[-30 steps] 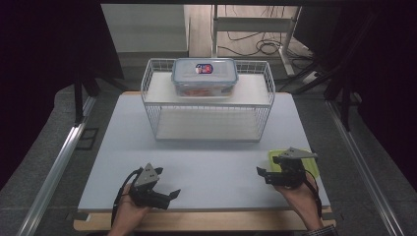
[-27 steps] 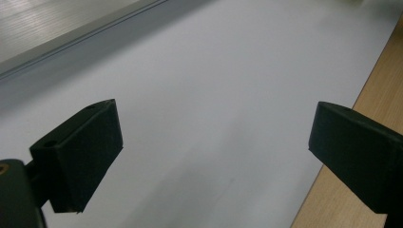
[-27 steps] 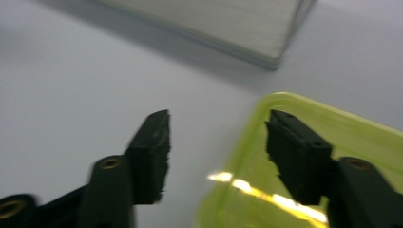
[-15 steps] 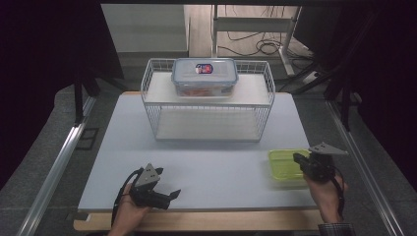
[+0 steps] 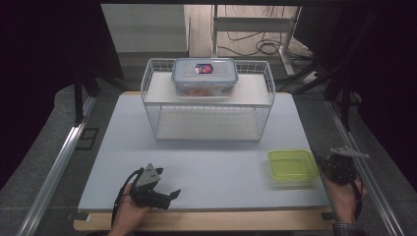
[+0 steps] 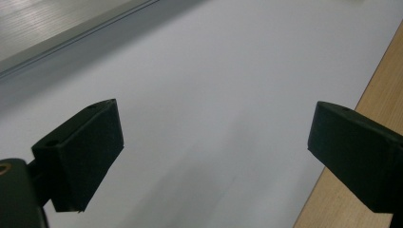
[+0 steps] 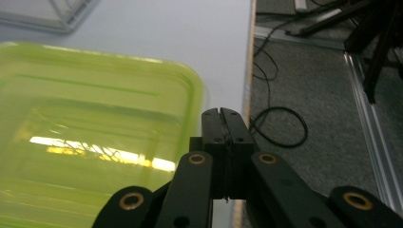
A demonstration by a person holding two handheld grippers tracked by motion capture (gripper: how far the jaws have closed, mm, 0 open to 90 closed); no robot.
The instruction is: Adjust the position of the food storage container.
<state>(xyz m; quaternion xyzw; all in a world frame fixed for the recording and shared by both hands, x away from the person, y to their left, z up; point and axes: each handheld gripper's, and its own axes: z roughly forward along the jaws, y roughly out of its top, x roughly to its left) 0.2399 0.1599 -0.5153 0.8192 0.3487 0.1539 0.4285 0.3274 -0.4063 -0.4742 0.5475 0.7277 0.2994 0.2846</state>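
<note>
A yellow-green translucent container [image 5: 291,166] lies on the white table top [image 5: 206,167] near its right edge. My right gripper [image 5: 326,163] sits just right of it at the table's edge. In the right gripper view its jaws [image 7: 222,112] are pressed together with nothing between them, and the container [image 7: 90,142] lies to their left. My left gripper [image 5: 173,195] rests near the front left of the table. It is open, and between its jaws [image 6: 214,152] there is only bare table.
A white wire basket rack [image 5: 147,93] stands at the back middle of the table. A clear box with a blue-rimmed lid [image 5: 204,76] sits on its top shelf. Cables lie on the floor beyond the right table edge [image 7: 278,128].
My right gripper has moved right, from over the green container to the table's right edge, and its jaws have shut. The container stays in place. The left gripper has not moved.
</note>
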